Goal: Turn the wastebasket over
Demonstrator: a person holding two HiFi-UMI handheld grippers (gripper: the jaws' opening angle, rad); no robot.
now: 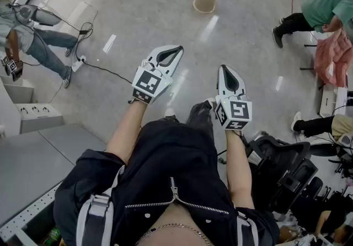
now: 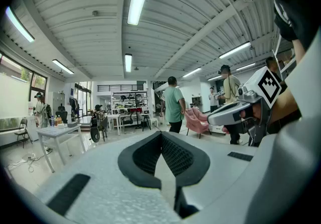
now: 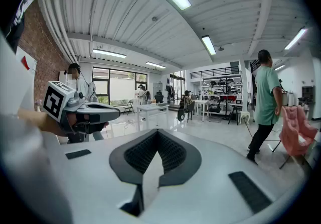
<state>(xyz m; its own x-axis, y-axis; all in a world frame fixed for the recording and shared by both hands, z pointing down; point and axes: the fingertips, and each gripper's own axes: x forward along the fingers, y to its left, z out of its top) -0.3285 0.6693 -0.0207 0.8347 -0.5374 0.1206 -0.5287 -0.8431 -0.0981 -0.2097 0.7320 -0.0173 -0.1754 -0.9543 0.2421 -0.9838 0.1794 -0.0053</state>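
L gripper & R gripper: both shut tight, nothing in them. Wastebasket sits far off on floor.

Glossy, reflective floor; matt, smooth wastebasket

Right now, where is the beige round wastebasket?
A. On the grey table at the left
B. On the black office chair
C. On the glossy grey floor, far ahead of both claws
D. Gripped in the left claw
C: the beige round wastebasket sits on the glossy grey floor, well beyond the left claw and the right claw, which are both shut and hold nothing.
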